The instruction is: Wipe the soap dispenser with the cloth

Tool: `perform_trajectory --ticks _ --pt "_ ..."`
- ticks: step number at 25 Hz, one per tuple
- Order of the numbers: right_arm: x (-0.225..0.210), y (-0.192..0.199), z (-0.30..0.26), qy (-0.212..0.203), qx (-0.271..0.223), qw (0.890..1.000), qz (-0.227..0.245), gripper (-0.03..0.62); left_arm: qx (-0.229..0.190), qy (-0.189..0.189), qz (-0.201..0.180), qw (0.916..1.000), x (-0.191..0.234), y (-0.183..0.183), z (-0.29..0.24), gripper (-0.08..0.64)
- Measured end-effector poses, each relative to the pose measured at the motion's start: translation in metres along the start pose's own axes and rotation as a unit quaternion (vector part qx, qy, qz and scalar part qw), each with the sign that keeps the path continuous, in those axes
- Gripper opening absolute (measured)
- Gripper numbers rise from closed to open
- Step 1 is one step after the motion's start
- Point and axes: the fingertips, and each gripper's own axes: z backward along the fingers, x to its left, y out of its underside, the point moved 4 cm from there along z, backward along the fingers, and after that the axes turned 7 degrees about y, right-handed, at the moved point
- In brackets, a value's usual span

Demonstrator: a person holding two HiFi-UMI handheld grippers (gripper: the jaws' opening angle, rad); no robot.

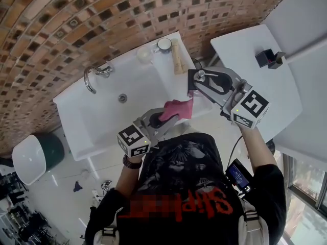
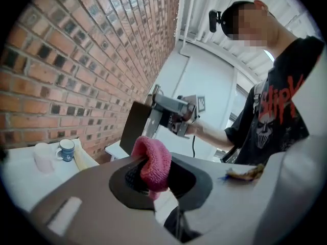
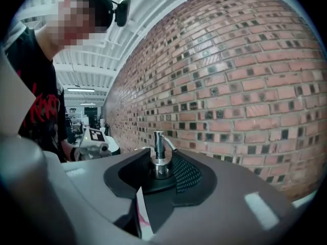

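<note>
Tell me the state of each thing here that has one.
left gripper: shut on the cloth
right gripper: shut on the soap dispenser
cloth: bunched, pinched between the jaws
soap dispenser: upright, held at its pump neck
mug: upright on the sink ledge
faucet: no water running

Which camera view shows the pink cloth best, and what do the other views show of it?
The left gripper view: the cloth sits close and central, bunched in the left claw. The head view shows it smaller, from above. The right gripper view gives only a pink sliver, too small to identify.
</note>
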Motion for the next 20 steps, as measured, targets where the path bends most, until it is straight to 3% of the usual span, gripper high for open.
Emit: perform_trajectory --ticks 6,11,15,20 --pt "-0.034 0.124 -0.059 0.0 0.09 0.995 -0.045 0.132 -0.016 -0.069 0.018 0.9973 -0.001 0.01 0.022 0.043" --pt "-0.038 0.211 -0.117 -0.022 0.162 0.987 -0.012 0.132 -0.038 -0.132 0.037 0.9897 -0.004 0.022 0.042 0.043" --pt "-0.04 0.249 -0.138 -0.042 0.183 0.982 0.002 0.132 -0.043 -0.159 0.052 0.985 -0.003 0.037 0.047 0.043" --pt "-0.031 0.265 -0.152 -0.056 0.196 0.978 0.032 0.135 -0.046 -0.168 0.055 0.9832 0.003 0.051 0.053 0.044"
